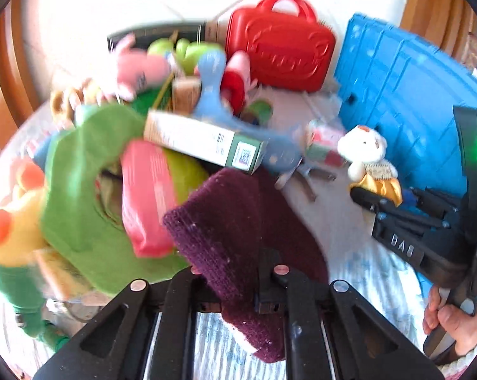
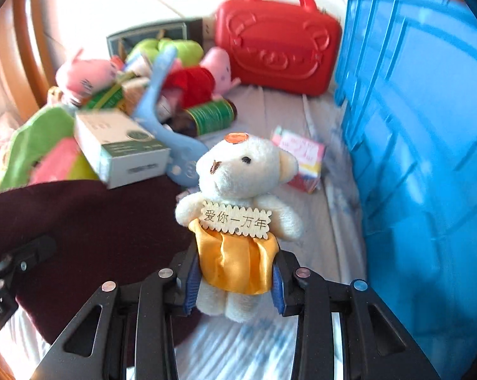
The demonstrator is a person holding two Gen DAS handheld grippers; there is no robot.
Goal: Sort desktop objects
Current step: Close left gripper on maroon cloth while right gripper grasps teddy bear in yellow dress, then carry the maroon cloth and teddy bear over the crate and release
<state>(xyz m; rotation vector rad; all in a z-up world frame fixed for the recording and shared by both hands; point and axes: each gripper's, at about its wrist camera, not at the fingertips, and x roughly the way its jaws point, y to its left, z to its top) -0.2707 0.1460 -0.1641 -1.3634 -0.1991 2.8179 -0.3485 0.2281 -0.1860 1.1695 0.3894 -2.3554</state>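
Note:
A dark maroon knitted cloth (image 1: 225, 221) hangs lifted off the striped bedsheet, my left gripper (image 1: 238, 281) shut on its edge. The right wrist view shows the same cloth (image 2: 96, 231) spread at the left, with the left gripper (image 2: 35, 251) on it. A small white teddy bear (image 2: 238, 174) in a yellow skirt, holding a wooden sign, stands upright between the blue pads (image 2: 191, 288) of my right gripper (image 2: 235, 288), which is shut on its waist. In the left wrist view the bear (image 1: 365, 148) and the right gripper (image 1: 374, 196) appear at the right, a hand (image 1: 453, 323) holding the handle.
A blue plastic crate (image 2: 428, 126) stands along the right side. A red toy case (image 2: 276, 41) stands at the back. A heap at the left holds a green felt piece (image 1: 80, 174), a pink pouch (image 1: 146, 196), a white box (image 2: 121, 148), pink plush toys and a green-labelled bottle (image 2: 211, 115).

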